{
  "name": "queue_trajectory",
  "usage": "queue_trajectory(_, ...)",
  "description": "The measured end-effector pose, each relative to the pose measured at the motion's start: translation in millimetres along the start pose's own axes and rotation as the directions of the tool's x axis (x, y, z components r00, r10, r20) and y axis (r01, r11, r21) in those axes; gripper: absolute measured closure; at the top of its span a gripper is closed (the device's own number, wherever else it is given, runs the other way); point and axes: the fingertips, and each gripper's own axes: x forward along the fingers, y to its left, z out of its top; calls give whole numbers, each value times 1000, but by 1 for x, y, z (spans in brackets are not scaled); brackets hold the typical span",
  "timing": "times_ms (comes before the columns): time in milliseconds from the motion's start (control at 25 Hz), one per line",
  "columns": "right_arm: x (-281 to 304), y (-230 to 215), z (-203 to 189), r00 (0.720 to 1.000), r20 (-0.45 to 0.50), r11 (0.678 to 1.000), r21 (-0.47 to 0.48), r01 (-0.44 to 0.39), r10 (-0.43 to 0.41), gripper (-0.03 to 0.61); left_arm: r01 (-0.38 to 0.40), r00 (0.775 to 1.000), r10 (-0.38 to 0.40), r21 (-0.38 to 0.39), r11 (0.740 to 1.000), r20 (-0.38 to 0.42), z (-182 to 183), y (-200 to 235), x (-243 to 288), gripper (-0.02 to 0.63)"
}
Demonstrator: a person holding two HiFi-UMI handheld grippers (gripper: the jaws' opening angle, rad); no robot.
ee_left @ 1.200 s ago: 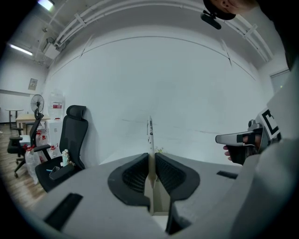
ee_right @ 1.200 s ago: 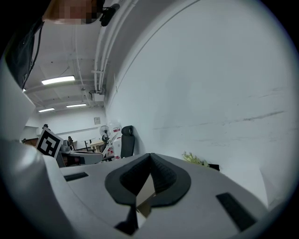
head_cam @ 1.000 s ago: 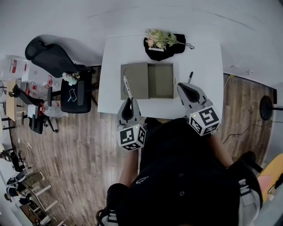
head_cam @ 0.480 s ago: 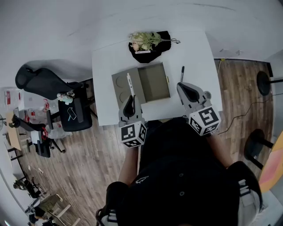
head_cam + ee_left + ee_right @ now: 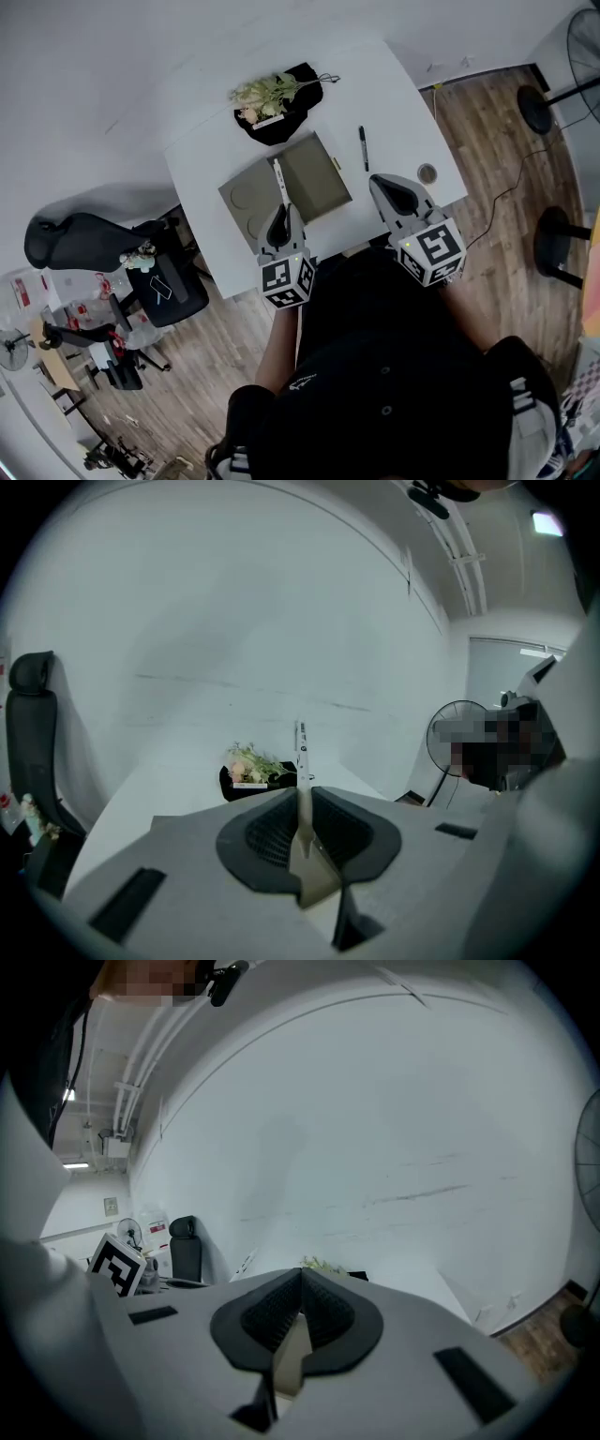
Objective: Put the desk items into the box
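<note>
Nearest, a white pen [image 5: 278, 180] is clamped between the shut jaws of the left gripper [image 5: 279, 214] and pointed forward over the open grey box [image 5: 323, 178], probably so it can be lowered in. The right gripper [image 5: 383, 183] is held alongside with its jaws pressed together on nothing, seemingly free for another item. Nothing is seen inside the box. Beyond it, a black pen [image 5: 363, 148] and a small round object [image 5: 427, 173] are seen on the white table [image 5: 398, 98], with flowers [image 5: 267, 91] at the far edge.
</note>
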Motion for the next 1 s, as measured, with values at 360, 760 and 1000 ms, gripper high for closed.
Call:
queue_trajectory(360, -2, -1, -12, 996, -25, 996, 19, 85, -85, 580, 78, 989, -85, -64, 995, -123, -39, -1, 38, 558)
queue_trajectory(760, -16, -29, -30, 983, -72, 983, 65, 171, -167, 580, 31, 956, -56, -90, 995, -288, -92, 0, 82, 558)
queue_trajectory(1000, -15, -47, -36, 982, -92, 982, 78, 173, -165, 580, -16, 930, -23, -103, 995, -367, -119, 0, 107, 558)
